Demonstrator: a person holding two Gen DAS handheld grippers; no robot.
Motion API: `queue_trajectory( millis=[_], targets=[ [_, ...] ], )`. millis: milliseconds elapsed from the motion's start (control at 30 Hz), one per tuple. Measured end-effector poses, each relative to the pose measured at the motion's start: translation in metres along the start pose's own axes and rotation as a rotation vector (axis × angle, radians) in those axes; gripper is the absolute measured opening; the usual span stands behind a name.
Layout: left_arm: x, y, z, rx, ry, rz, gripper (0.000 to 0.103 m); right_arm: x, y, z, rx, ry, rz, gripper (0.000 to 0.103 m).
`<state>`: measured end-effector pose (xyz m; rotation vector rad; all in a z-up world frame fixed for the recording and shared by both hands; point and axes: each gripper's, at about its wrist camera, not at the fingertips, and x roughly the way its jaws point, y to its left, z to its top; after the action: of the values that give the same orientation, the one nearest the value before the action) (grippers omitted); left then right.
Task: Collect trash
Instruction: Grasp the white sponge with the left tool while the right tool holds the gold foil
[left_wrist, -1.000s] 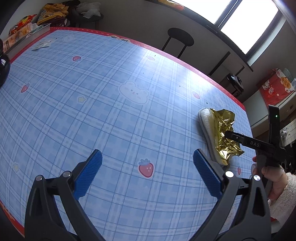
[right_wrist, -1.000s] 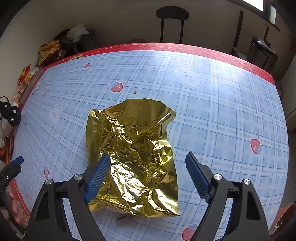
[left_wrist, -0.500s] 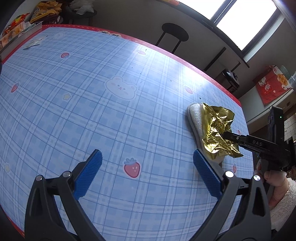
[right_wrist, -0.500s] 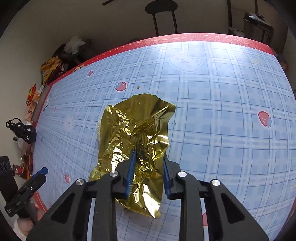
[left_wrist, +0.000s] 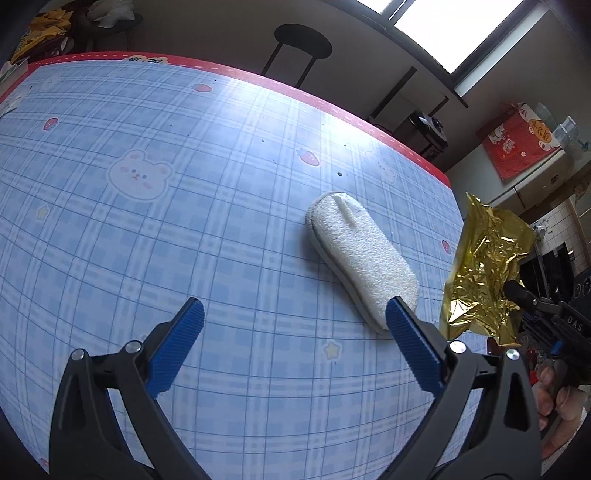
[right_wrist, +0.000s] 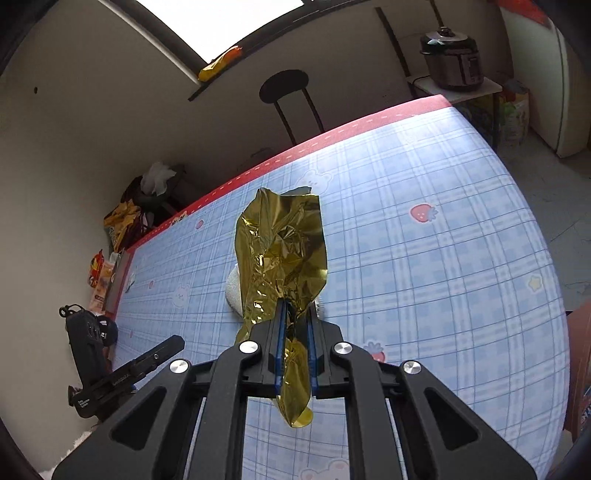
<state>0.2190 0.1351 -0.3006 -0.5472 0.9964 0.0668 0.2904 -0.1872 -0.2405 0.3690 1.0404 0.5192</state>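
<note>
My right gripper (right_wrist: 295, 314) is shut on a crumpled gold foil wrapper (right_wrist: 282, 251) and holds it up off the table. The wrapper also shows in the left wrist view (left_wrist: 484, 269), lifted beyond the table's right edge, with the right gripper (left_wrist: 511, 288) clamped on it. My left gripper (left_wrist: 295, 328) is open and empty above the blue plaid tablecloth (left_wrist: 147, 240). A white oval sponge pad (left_wrist: 362, 254) lies on the cloth just ahead of the left gripper's right finger; the wrapper mostly hides it in the right wrist view (right_wrist: 232, 291).
A black stool (left_wrist: 301, 48) stands beyond the table's far red edge (left_wrist: 258, 79). Snack bags (right_wrist: 122, 221) pile up at the far left corner. A pressure cooker (right_wrist: 452, 59) sits on a side shelf. A red bag (left_wrist: 517, 140) hangs at the right.
My right gripper closed on the gold wrapper and lifted it off the white pad toward the right. The pad is now uncovered. My left gripper moved closer to the pad, still open.
</note>
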Motion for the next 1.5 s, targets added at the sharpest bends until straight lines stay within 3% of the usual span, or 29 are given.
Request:
queue_trajectory(
  millis=[233, 400, 500, 633, 767, 833, 900, 1100, 1233, 1433, 1500],
  targets=[
    [0.052, -0.033, 0.022, 0.033, -0.001, -0.021, 0.097, -0.023, -0.029, 0.003, 0.021, -0.039, -0.063, 0.01],
    [0.081, -0.028, 0.041, -0.049, -0.025, -0.021, 0.096, -0.03, -0.037, 0.005, 0.015, -0.051, -0.081, 0.01],
    [0.091, -0.039, 0.047, 0.008, -0.023, 0.004, 0.095, -0.032, -0.039, 0.006, 0.015, -0.055, -0.084, 0.01],
    [0.102, -0.066, 0.04, 0.118, -0.009, 0.009, 0.089, -0.034, -0.045, 0.005, 0.032, -0.061, -0.074, 0.01],
    [0.104, -0.077, 0.034, 0.112, -0.022, 0.053, 0.075, -0.032, -0.049, 0.002, 0.042, -0.053, -0.075, 0.01],
    [0.106, -0.083, 0.032, 0.112, -0.015, 0.071, 0.073, -0.029, -0.05, 0.001, 0.043, -0.046, -0.083, 0.01],
    [0.111, -0.093, 0.03, 0.119, 0.009, 0.035, 0.052, -0.023, -0.052, 0.001, 0.047, -0.037, -0.106, 0.01],
    [0.115, -0.109, 0.017, 0.125, 0.051, -0.041, 0.051, -0.002, -0.052, -0.002, -0.015, 0.006, -0.24, 0.01],
    [0.118, -0.108, 0.015, 0.054, 0.105, -0.165, 0.051, 0.01, -0.043, -0.005, -0.088, 0.039, -0.284, 0.011],
    [0.121, -0.109, 0.003, 0.021, 0.154, -0.266, 0.05, 0.012, -0.05, -0.005, -0.075, 0.058, -0.291, 0.011],
    [0.122, -0.111, -0.001, 0.018, 0.171, -0.285, 0.044, 0.012, -0.052, -0.007, -0.065, 0.059, -0.29, 0.011]
  ],
)
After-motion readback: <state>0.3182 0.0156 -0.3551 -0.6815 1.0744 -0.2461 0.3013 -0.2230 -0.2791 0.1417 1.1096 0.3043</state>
